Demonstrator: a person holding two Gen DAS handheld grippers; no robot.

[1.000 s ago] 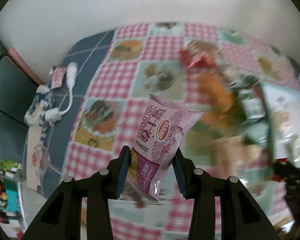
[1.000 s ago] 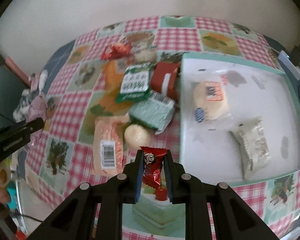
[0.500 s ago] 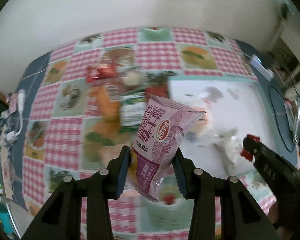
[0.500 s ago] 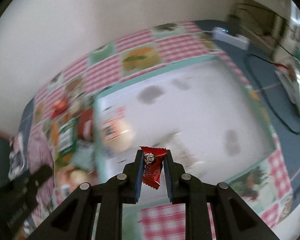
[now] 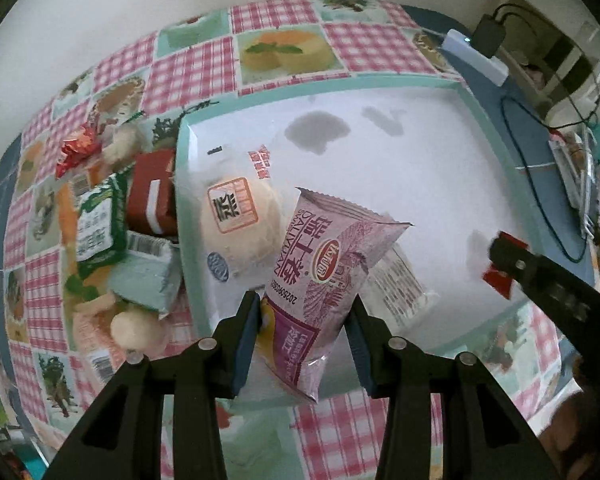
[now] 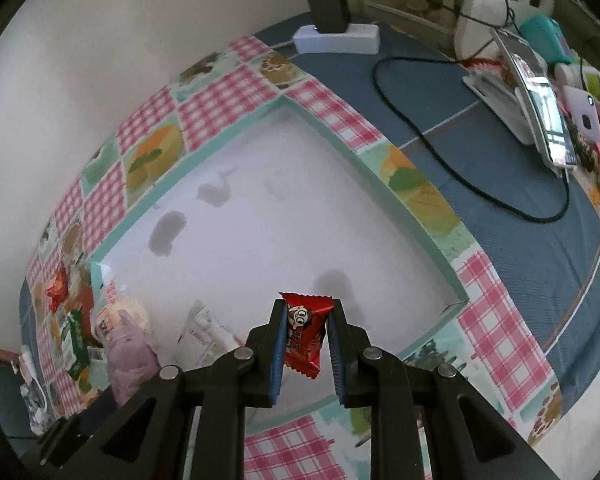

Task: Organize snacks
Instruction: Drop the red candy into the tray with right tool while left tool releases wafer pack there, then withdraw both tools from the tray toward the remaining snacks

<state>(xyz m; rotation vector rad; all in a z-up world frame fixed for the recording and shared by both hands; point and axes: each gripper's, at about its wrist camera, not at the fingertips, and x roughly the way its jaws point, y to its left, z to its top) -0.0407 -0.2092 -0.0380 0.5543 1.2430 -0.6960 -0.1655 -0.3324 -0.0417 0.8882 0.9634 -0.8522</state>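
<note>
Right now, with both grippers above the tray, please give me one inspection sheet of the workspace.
Surface: pink checked tablecloth over blue cloth.
Job's things: white tray with mint rim holds a round bun in clear wrap and a white packet; loose snacks piled beside it.
Clutter: phone on stand.
Grippers: left gripper shut on purple snack pouch; right gripper shut on small red candy packet.
Cables: black cable, white power strip.
Surroundings: white wall.
</note>
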